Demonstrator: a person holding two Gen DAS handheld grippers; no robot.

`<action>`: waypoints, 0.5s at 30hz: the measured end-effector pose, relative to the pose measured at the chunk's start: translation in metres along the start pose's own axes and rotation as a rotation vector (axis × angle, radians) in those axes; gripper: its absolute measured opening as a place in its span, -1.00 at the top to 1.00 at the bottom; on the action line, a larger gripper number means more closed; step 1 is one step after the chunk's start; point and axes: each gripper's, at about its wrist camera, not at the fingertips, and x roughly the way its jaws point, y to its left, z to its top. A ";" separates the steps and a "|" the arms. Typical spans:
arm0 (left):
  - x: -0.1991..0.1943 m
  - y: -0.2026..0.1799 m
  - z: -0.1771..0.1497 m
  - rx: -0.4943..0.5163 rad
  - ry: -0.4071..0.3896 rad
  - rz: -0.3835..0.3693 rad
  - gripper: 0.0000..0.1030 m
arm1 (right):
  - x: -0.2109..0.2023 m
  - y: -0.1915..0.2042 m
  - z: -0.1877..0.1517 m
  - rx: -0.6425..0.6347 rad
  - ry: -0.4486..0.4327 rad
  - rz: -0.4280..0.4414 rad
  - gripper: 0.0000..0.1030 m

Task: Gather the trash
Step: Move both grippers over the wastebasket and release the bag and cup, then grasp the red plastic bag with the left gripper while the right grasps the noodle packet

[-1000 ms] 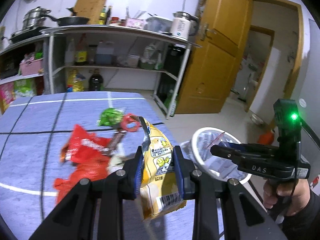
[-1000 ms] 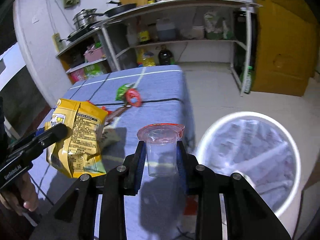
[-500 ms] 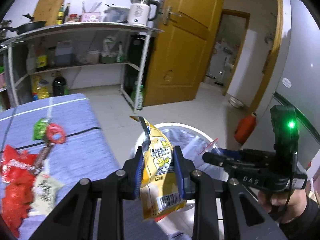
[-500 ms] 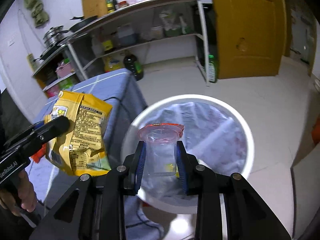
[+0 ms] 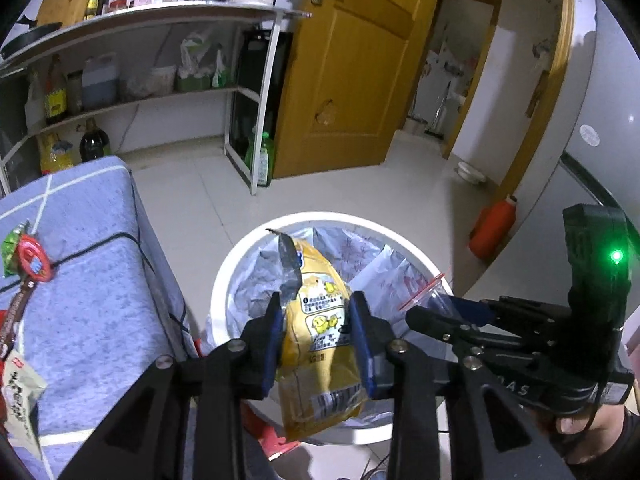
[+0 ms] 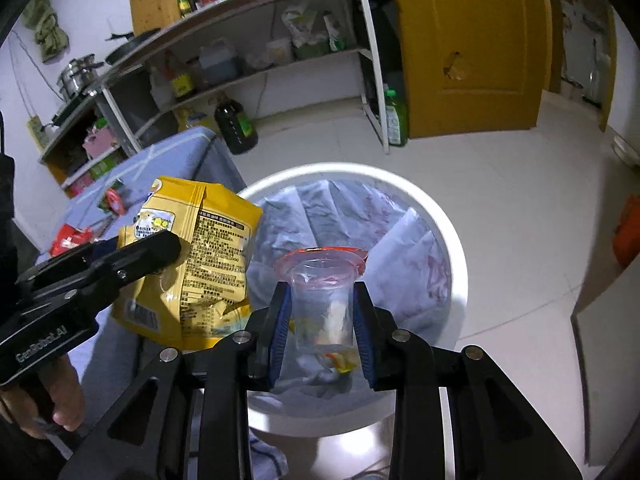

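Left wrist view: the left gripper (image 5: 318, 336) pinches the yellow bag (image 5: 320, 344), long axis upright, over the bin (image 5: 240, 256), whose mouth opens toward 12 o'clock.

Right wrist view: the right gripper (image 6: 322, 326) clamps the cup (image 6: 322, 304), upright, above the bin's middle; bag at 9 o'clock.

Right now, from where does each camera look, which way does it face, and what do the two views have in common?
Left wrist: sits on the left gripper, looks down at the white bin; its fingers clamp the yellow snack bag; the right gripper and its holding hand show at right.
Right wrist: sits on the right gripper, looks down into the bin; its fingers clamp the clear plastic cup; the left gripper shows at left.
Shared: bin, bag, blue table, shelf, yellow door.
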 end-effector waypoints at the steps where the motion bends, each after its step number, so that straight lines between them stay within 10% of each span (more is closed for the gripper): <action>1: 0.003 0.001 0.001 -0.001 0.009 0.008 0.29 | 0.002 -0.001 0.000 0.001 0.007 -0.005 0.39; 7: 0.004 0.002 -0.002 -0.016 0.022 0.007 -0.01 | 0.002 -0.005 -0.002 0.023 0.008 0.011 0.02; 15: -0.036 0.010 -0.007 -0.045 -0.048 0.011 -0.02 | -0.029 0.008 -0.001 0.015 -0.075 0.039 0.02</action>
